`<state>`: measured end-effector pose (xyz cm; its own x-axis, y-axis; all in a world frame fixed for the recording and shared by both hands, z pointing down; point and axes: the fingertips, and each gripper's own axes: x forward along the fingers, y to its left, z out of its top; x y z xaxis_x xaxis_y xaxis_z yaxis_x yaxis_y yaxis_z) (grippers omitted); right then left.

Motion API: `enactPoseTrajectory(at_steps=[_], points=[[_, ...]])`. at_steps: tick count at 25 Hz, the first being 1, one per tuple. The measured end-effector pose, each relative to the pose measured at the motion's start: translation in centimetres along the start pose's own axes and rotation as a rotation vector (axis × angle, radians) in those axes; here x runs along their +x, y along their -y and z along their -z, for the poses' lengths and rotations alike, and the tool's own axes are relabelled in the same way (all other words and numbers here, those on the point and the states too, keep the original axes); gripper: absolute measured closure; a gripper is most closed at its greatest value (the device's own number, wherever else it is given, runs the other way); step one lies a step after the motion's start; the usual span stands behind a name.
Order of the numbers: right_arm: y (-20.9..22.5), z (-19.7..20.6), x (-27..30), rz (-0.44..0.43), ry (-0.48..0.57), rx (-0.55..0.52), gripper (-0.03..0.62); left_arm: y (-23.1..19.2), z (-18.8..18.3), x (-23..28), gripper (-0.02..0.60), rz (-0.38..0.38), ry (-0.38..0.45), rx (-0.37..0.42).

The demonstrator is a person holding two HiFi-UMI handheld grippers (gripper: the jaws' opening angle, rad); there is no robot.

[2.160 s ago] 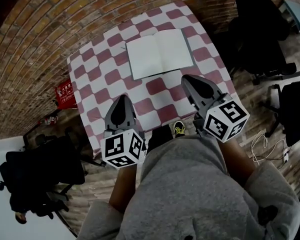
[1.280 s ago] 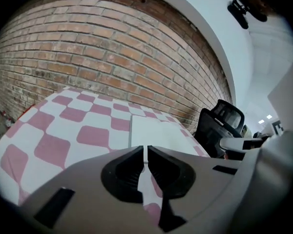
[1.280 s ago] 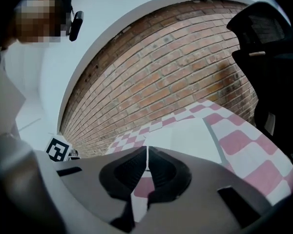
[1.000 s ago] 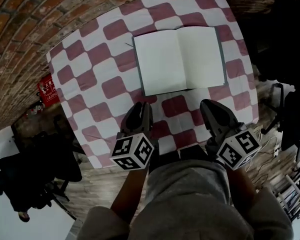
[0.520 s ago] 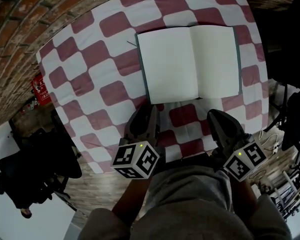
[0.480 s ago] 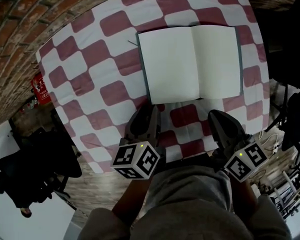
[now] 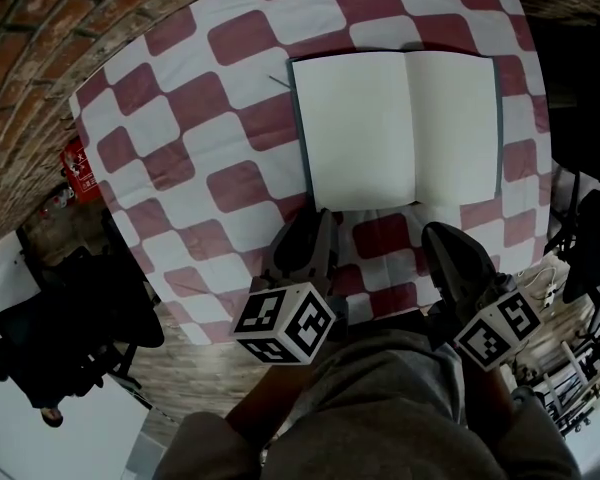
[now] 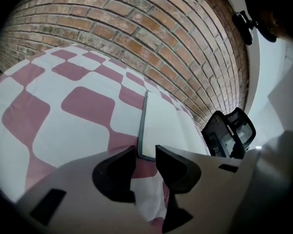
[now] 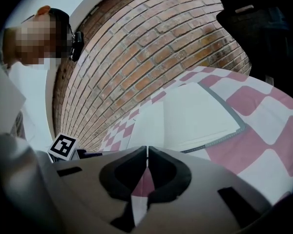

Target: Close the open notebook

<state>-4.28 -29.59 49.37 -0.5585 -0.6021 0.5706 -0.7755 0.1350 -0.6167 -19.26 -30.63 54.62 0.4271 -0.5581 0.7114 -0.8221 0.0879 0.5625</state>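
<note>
You are holding the left gripper [image 8: 145,152] with its jaws parted. They have just been opening, and nothing is lying between them. Just ahead of that gap, the near left corner of the open, white-paged notebook with a thin grey cover [image 8: 162,126] is showing, close to the tips but not touching them. You are keeping the right gripper [image 9: 147,150] closed on nothing, its pads meeting, and it is pointing at the near edge of the right-hand page, just right of the spine.

The book is lying flat on the red-and-white checked tablecloth [image 7: 180,118], and its spine is running straight away from you, between the two grippers. The left gripper is sitting nearer a free cover edge, so the left leaf looks likelier to be swung over rightward.
</note>
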Motion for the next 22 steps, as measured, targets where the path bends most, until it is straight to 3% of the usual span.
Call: enactPoseTrajectory(at_steps=[7, 16, 22], points=[[-0.3, 0.0, 0.0, -0.002, 0.004, 0.012, 0.562, -0.1, -0.1, 0.2, 0.462, 0.027, 0.003, -0.027], [-0.6, 0.0, -0.6, 0.0, 0.023, 0.007, 0.562, -1.2, -0.1, 0.3, 0.567, 0.051, -0.013, -0.073], [-1.2, -1.2, -2.1, -0.005, 0.072, -0.008, 0.562, -0.5, -0.7, -0.7, 0.572, 0.091, 0.033, -0.077]])
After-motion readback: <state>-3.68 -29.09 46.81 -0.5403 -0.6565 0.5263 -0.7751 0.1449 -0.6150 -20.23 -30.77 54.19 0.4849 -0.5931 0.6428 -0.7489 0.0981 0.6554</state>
